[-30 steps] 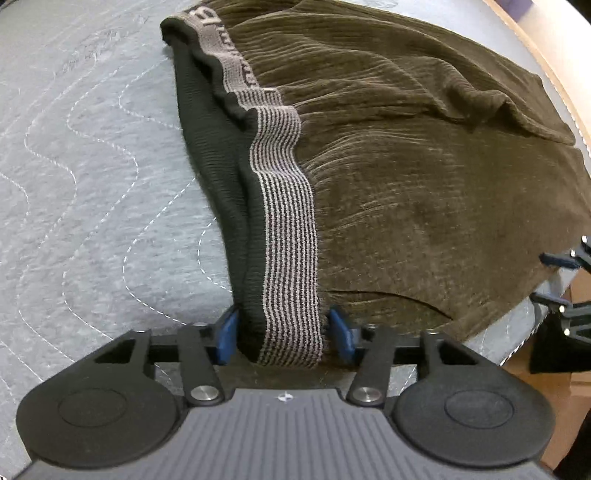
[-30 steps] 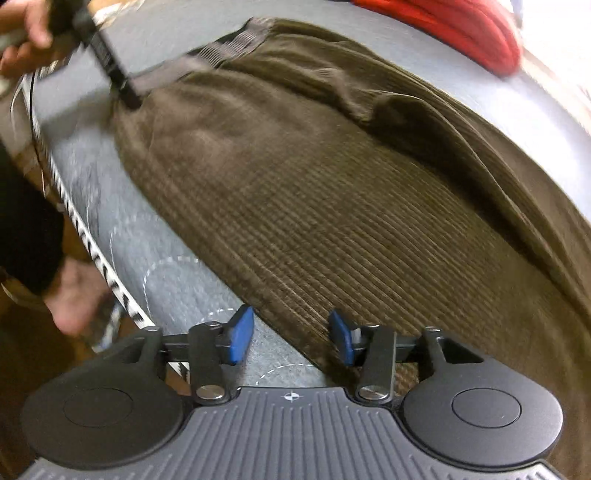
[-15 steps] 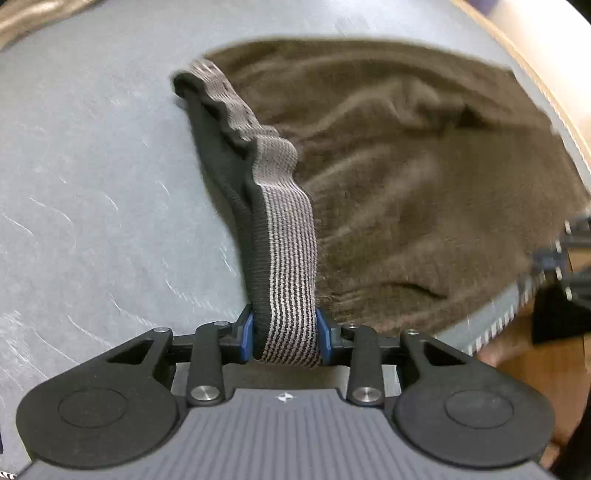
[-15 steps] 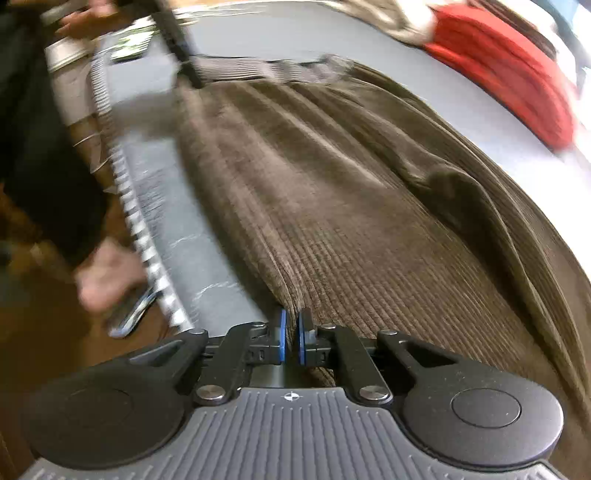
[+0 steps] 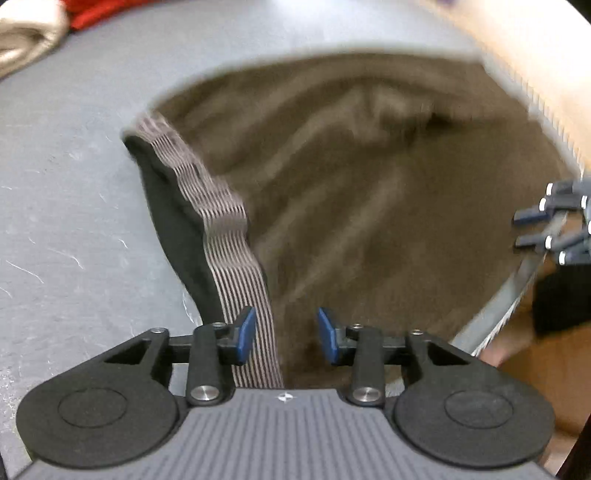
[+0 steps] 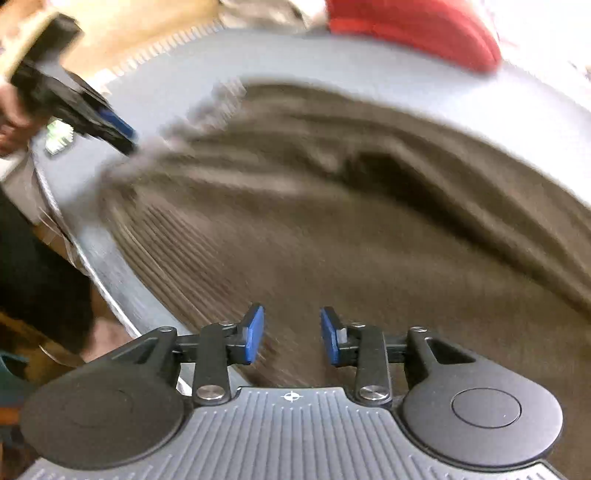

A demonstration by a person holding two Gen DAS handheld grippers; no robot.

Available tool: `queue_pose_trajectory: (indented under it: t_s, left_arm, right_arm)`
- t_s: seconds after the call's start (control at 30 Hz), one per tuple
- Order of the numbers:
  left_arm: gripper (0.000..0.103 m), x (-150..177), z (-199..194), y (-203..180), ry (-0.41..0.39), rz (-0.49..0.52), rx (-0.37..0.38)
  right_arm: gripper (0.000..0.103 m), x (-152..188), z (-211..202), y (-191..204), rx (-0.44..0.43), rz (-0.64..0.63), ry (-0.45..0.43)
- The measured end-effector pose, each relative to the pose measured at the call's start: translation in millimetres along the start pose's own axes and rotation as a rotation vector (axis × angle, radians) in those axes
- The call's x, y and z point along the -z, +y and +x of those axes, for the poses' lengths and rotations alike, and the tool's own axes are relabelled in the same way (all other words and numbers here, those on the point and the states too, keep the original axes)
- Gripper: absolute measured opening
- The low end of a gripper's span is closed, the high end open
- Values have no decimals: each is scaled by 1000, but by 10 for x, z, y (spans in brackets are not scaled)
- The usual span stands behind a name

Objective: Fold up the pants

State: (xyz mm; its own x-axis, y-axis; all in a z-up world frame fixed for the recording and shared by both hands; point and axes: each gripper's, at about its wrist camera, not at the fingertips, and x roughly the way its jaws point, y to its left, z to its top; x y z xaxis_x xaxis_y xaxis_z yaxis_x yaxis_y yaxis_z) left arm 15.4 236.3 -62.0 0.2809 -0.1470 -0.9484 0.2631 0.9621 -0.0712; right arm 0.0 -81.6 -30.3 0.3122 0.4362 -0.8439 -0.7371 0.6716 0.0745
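Note:
Brown corduroy pants point(image 5: 369, 206) lie on the grey quilted surface point(image 5: 66, 221), blurred by motion. Their striped grey waistband point(image 5: 229, 243) runs toward my left gripper point(image 5: 286, 334), which is open with the band lying between its blue pads, nearer the left one. My right gripper point(image 6: 291, 338) is open over the near edge of the pants point(image 6: 351, 240). The right gripper also shows at the right edge of the left wrist view point(image 5: 554, 229). The left gripper shows at the upper left of the right wrist view point(image 6: 92, 122), at the waistband corner.
A red folded garment point(image 6: 410, 33) and a cream one point(image 5: 26, 40) lie at the far side of the surface. The surface's stitched edge point(image 6: 103, 266) runs close to my right gripper, with wooden floor and the person's legs beyond.
Both grippers were shut on the pants half a second ago and have opened. The pants have been pulled back and now lie looser, further from the far clothes.

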Motion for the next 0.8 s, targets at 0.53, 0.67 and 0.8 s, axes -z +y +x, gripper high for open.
queue_pose_trajectory:
  t_s: [0.53, 0.67, 0.8]
  left_arm:
    - [31, -605, -447, 210, -274, -246, -29]
    - [29, -777, -486, 361, -348, -318, -53]
    - [18, -968, -476, 445, -373, -373, -96]
  right_arm:
    - [45, -562, -1484, -650, 282, 267, -570]
    - [54, -734, -1825, -1128, 296, 342, -628]
    - [54, -583, -1626, -1539, 395, 449, -615]
